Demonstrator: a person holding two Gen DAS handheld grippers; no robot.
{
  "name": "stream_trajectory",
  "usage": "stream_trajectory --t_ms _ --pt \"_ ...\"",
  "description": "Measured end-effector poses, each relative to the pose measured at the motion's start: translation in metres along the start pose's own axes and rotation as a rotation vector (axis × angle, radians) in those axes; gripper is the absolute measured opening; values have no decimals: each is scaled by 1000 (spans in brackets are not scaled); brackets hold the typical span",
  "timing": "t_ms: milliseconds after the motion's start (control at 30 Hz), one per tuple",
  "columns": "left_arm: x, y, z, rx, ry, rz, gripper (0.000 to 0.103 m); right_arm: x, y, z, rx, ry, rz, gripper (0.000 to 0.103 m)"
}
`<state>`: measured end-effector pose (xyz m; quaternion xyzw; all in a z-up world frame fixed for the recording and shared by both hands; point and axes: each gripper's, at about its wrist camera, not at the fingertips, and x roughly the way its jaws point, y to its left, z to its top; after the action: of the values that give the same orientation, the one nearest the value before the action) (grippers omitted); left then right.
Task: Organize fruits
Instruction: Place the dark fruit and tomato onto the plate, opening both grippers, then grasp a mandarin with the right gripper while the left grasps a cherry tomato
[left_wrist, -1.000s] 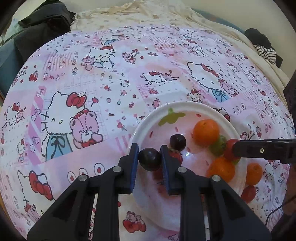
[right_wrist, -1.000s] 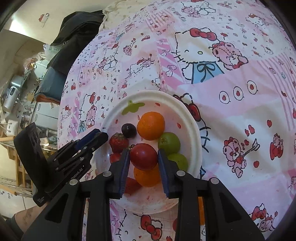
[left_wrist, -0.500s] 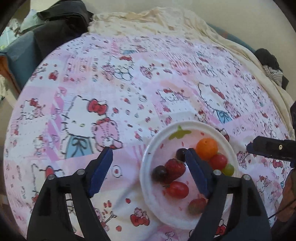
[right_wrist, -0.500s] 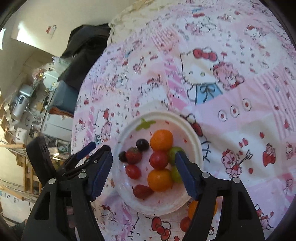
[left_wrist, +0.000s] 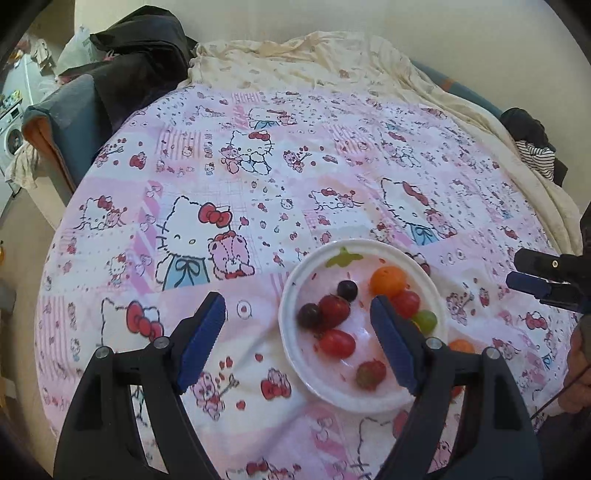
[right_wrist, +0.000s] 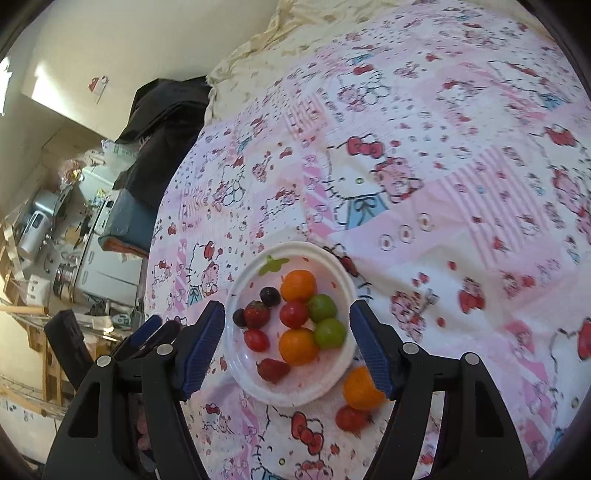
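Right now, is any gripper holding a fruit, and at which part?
Nothing is held. The left gripper and the right gripper both stand open and empty above the plate.

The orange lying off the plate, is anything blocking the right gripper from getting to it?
Nothing visible does. The orange lies on the bedsheet beside the plate, right under the open right gripper, with a small red fruit touching it.

**Colours on the bed**

I am looking at a pink-and-white cartoon-cat sheet with red bows. A white plate is carrying oranges, green fruits, red tomatoes, strawberries and dark purple grapes. My black grippers are showing blue pads
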<state>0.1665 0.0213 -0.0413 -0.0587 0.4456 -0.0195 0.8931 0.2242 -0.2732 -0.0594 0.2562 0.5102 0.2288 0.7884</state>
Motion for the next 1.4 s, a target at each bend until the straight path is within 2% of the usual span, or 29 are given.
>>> stream_trajectory --t_ms 200,300,367,433,467,500,567,733,800,900,1000,1100,1200,1400 --pt "-18 -8 -18 -12 9 -24 78 -18 -13 -15 35 4 -39 74" --pt "-23 -14 -28 -4 15 -27 78 -14 -20 -28 24 51 -134 74" --pt "-25 -17 -33 2 20 -21 78 2 -24 -37 -8 123 -231 74" --pt "-28 -20 -40 5 20 -5 78 20 -28 -44 -22 189 -263 73" --pt "-29 -22 -43 6 26 -3 78 28 -30 -47 -28 219 -265 70" --pt "-29 -23 -45 6 31 -7 78 36 -30 -50 -39 248 -267 63" --pt "-31 -24 -49 8 36 -11 78 47 -27 -54 -64 281 -288 56" --pt "-34 -25 -56 11 42 -9 78 71 -18 -62 -146 315 -340 51" --pt "-33 -25 -59 1 46 -1 78 79 -17 -65 -184 325 -380 45" --pt "-31 -28 -63 0 42 12 78 78 -18 -66 -201 316 -381 44" --pt "-22 -41 -68 22 76 0 78 65 -20 -64 -193 295 -361 43" --pt "-14 -59 -73 50 98 -18 78 44 -27 -60 -133 257 -318 43" --pt "-5 -83 -80 78 119 -33 77 10 -33 -51 -58 182 -257 43" --pt "30 -135 -97 63 223 -112 62 -28 -49 -35 32 87 -207 43"
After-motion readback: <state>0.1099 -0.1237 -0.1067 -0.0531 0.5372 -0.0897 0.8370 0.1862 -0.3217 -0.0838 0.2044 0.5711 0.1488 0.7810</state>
